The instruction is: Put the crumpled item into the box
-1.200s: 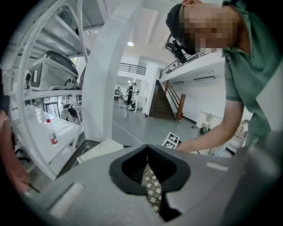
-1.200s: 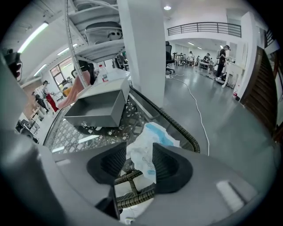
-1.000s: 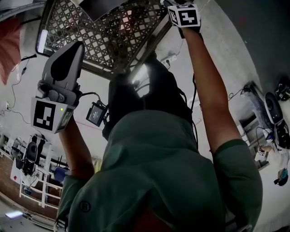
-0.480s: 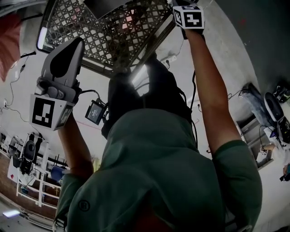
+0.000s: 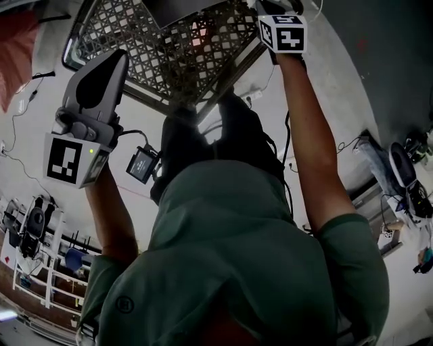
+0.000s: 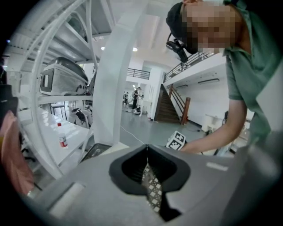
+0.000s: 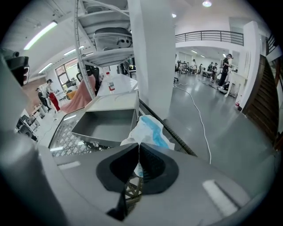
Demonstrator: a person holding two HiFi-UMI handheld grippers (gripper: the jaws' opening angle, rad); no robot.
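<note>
A crumpled white and blue item [image 7: 148, 128] sticks out past the tips of my right gripper [image 7: 139, 145], whose jaws are shut on it. Just beyond it an open grey box [image 7: 106, 126] stands on a lattice tabletop [image 7: 66, 137]. In the head view the box [image 5: 176, 8] shows dark at the top edge over the lattice tabletop [image 5: 155, 51], and of the right gripper only the marker cube [image 5: 282, 32] shows. My left gripper [image 6: 147, 149] is shut with nothing in it, held off to the left of the table [image 5: 111, 61].
A white pillar [image 7: 152, 57] rises right behind the table's edge. A small bottle [image 7: 110, 84] and a pink cloth [image 7: 82, 99] lie farther back. A cable [image 7: 199, 119] runs across the grey floor. The left gripper view shows a bottle [image 6: 63, 140] on a white table.
In the head view the right gripper's marker cube has shifted slightly to the right and down. The left gripper has stayed about where it was.
</note>
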